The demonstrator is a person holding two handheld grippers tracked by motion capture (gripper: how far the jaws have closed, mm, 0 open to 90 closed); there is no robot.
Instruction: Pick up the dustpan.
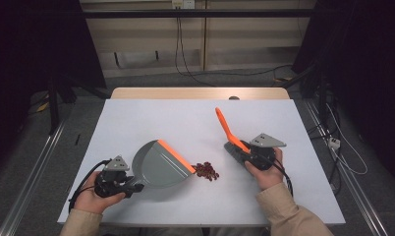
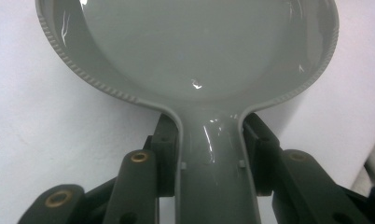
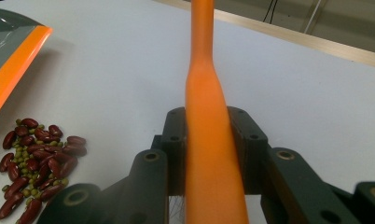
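High view is showing a person at the white table [image 1: 136, 123], the left gripper [image 1: 129, 184] clamping the handle of a grey dustpan [image 1: 158, 164] whose orange lip is lying just beside a small pile of red and green beans [image 1: 206, 170]. To the right, the right gripper [image 1: 244, 150] is squeezing an orange brush handle [image 1: 227, 127], which is tilting up and away.

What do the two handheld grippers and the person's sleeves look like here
Both the left gripper and the right gripper are black, with a grey three-cornered plate on top and a black cable trailing back past the hand. Up close, their black fingers hang on linked arms with brass-coloured pivot pins. The person wears beige long sleeves.
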